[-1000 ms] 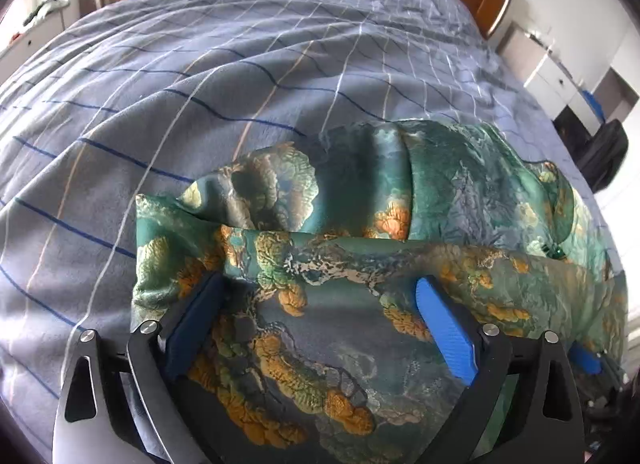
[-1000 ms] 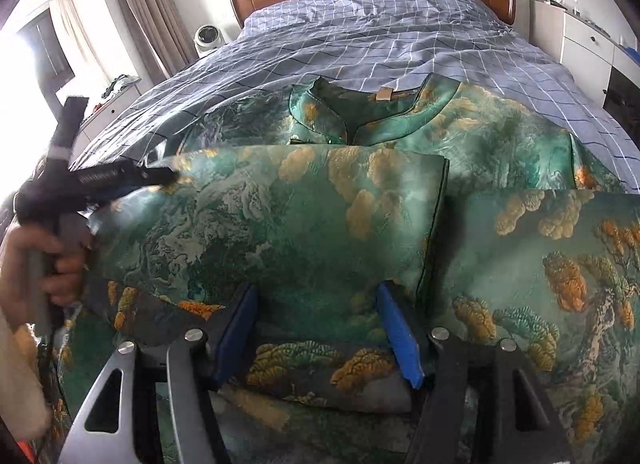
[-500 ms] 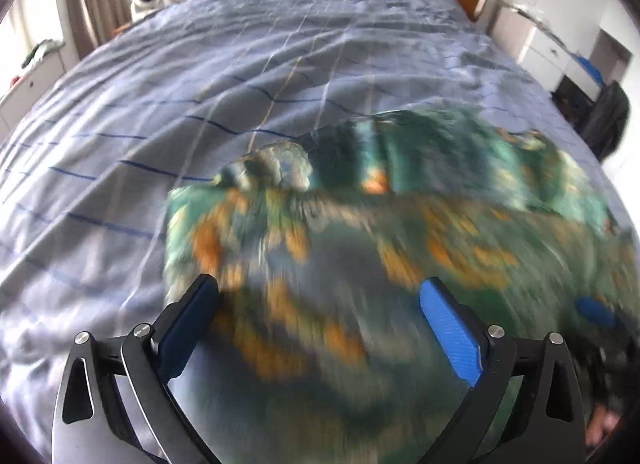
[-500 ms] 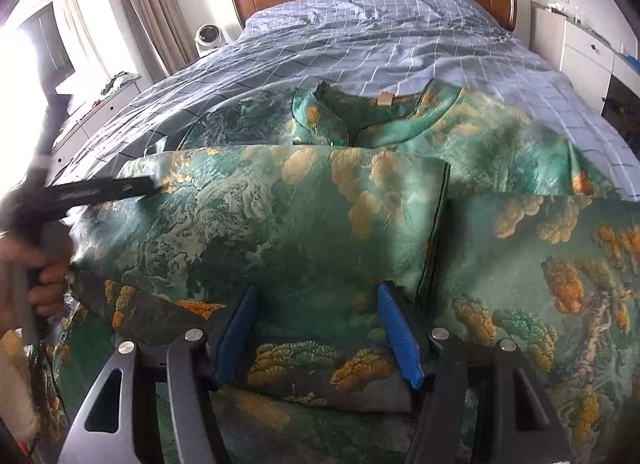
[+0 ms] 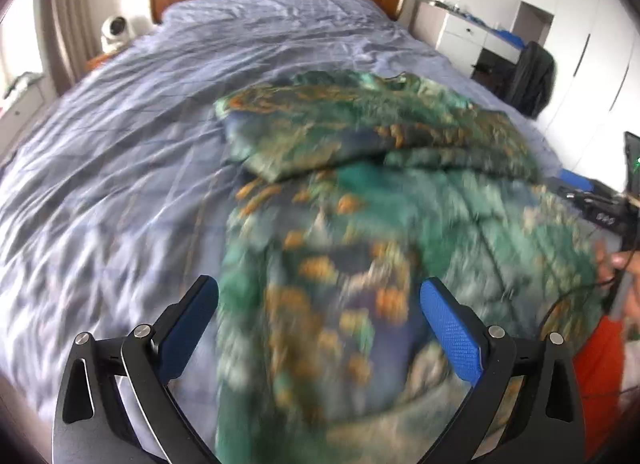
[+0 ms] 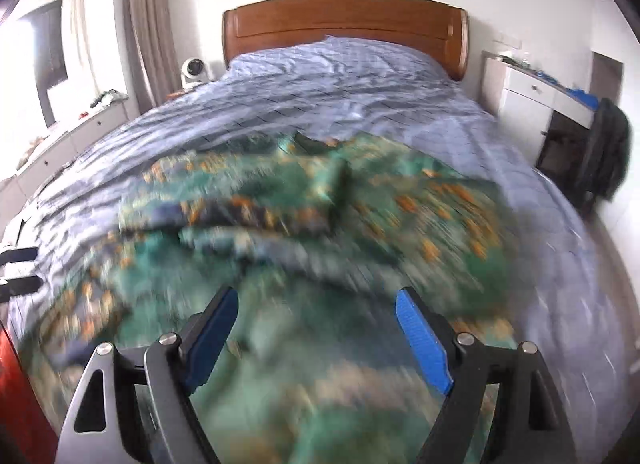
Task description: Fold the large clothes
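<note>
Green brocade with orange motifs, the garment [image 6: 312, 200] lay partly folded on the bed [image 6: 360, 104], blurred in both views. The right claw [image 6: 316, 328] had just been spreading its jaws, nothing pinched between them. The left claw [image 5: 320, 320] stood spread too, above the cloth and gripping nothing.

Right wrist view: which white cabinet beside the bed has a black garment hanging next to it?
The tall cabinet at the picture's right, by the headboard; the low cabinet under the window has none.
</note>
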Available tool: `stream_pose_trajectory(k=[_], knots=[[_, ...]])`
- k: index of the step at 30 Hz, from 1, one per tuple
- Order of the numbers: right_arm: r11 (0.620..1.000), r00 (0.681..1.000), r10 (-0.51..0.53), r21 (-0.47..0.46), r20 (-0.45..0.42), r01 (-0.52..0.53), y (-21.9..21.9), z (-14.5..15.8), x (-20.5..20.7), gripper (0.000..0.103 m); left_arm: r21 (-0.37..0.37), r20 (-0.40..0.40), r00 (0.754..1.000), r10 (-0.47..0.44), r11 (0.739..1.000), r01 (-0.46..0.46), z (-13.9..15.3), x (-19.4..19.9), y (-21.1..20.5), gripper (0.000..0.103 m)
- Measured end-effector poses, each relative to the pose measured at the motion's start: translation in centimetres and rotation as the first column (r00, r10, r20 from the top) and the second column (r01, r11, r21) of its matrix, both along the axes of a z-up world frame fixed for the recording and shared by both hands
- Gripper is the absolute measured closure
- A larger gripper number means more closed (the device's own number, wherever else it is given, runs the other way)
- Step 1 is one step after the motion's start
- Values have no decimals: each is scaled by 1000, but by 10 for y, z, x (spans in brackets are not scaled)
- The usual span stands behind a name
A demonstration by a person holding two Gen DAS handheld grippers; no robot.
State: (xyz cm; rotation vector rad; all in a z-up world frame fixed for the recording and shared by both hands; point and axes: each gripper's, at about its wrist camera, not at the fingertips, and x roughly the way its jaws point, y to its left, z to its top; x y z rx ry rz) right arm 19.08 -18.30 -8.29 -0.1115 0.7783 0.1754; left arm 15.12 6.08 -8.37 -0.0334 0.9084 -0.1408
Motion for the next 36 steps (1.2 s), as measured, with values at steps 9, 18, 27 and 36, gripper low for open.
stream_pose_trajectory(k=[9, 18, 27, 36], knots=[[985, 986, -163, -57, -23, 161, -75, -5, -83, 20, -37, -9, 982, 191, 981, -191, -13, -44, 27, 2], [975, 978, -197, -86, 69, 203, -102, 9, -129, 20, 17, -12, 984, 178, 984, -178, -14, -57, 24, 2], [970, 973, -226, -82, 50, 230, -111, 8, -130, 20, 37, -14, 974, 226, 974, -225, -13, -67, 44, 2], [977, 982, -177, -113, 63, 184, -92, 5, -128, 20, 19, -39, 961, 274, 962, -273, -19, -66, 59, 2]])
